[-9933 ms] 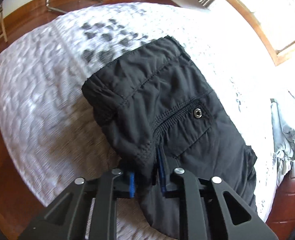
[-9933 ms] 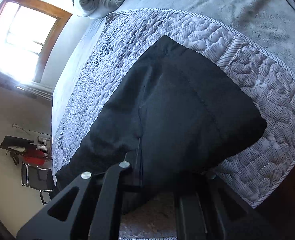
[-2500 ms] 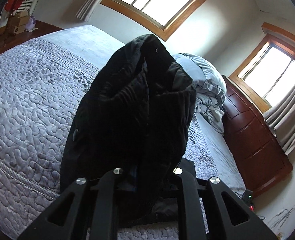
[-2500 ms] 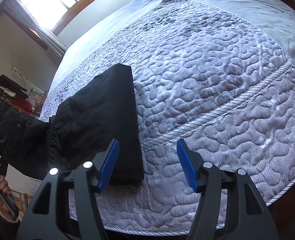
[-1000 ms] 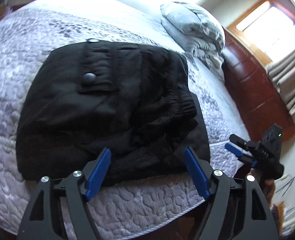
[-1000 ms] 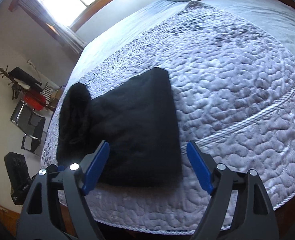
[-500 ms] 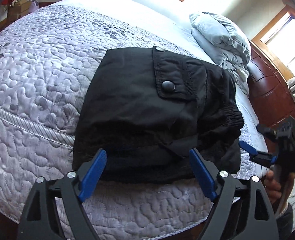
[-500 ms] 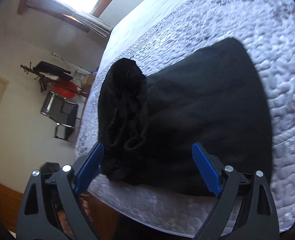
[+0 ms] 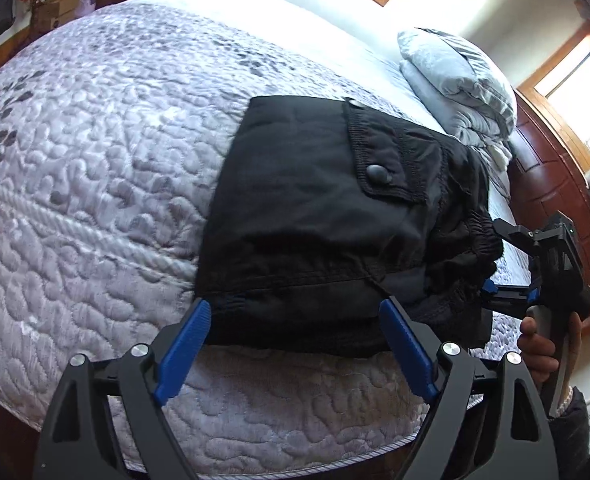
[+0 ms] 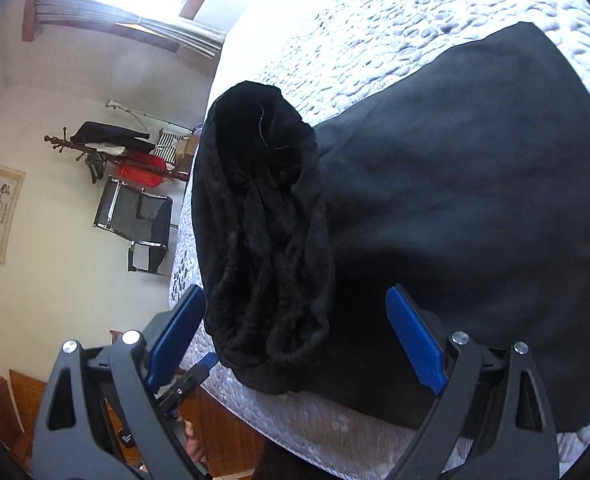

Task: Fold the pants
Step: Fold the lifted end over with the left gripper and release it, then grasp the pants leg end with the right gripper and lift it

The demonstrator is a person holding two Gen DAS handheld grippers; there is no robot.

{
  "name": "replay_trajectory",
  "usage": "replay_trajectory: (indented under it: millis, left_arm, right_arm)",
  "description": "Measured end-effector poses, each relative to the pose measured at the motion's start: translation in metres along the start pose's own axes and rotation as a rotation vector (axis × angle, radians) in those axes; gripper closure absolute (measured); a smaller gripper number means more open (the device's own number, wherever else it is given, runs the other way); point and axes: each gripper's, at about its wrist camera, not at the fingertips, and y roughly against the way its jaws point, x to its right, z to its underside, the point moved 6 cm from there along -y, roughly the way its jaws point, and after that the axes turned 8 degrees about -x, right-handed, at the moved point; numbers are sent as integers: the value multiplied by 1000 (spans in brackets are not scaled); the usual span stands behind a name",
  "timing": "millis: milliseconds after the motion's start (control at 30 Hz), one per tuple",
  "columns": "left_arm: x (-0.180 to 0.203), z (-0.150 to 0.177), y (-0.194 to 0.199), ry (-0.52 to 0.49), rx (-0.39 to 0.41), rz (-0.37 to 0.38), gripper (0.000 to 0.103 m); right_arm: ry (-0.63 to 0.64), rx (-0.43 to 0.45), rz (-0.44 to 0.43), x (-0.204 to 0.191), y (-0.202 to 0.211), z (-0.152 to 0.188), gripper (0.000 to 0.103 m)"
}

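Note:
The black pants (image 9: 327, 216) lie folded into a thick bundle on the quilted bed (image 9: 95, 184), pocket flap with a snap facing up. My left gripper (image 9: 295, 312) is open, its blue pads at the bundle's near edge, holding nothing. In the right wrist view the pants (image 10: 455, 200) show their bunched waistband end (image 10: 263, 240). My right gripper (image 10: 295, 308) is open around that end, pads apart on either side. The right gripper also shows in the left wrist view (image 9: 495, 264) at the bundle's right end.
A folded grey duvet (image 9: 455, 80) lies at the head of the bed. A dark wooden dresser (image 9: 555, 184) stands beside the bed. A chair (image 10: 135, 216) and a coat rack (image 10: 115, 152) stand by the wall. The bed edge (image 9: 295, 456) is just below my left gripper.
Both grippers have moved closer to the folded pants. The right gripper now straddles the waistband end; the left sits at the near edge. Earlier the left gripper let go of the pants.

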Motion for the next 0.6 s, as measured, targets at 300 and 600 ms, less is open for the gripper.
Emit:
replay_trajectory:
  millis: [300,600]
  left_arm:
    - [-21,4,-8,57,-36,-23,15]
    - [-19,10,-17,56,-81,-23,12]
  right_arm:
    - [7,-21,11,-7,-16,-5,10]
    - [34,-14,16,-18,-31,-9,10]
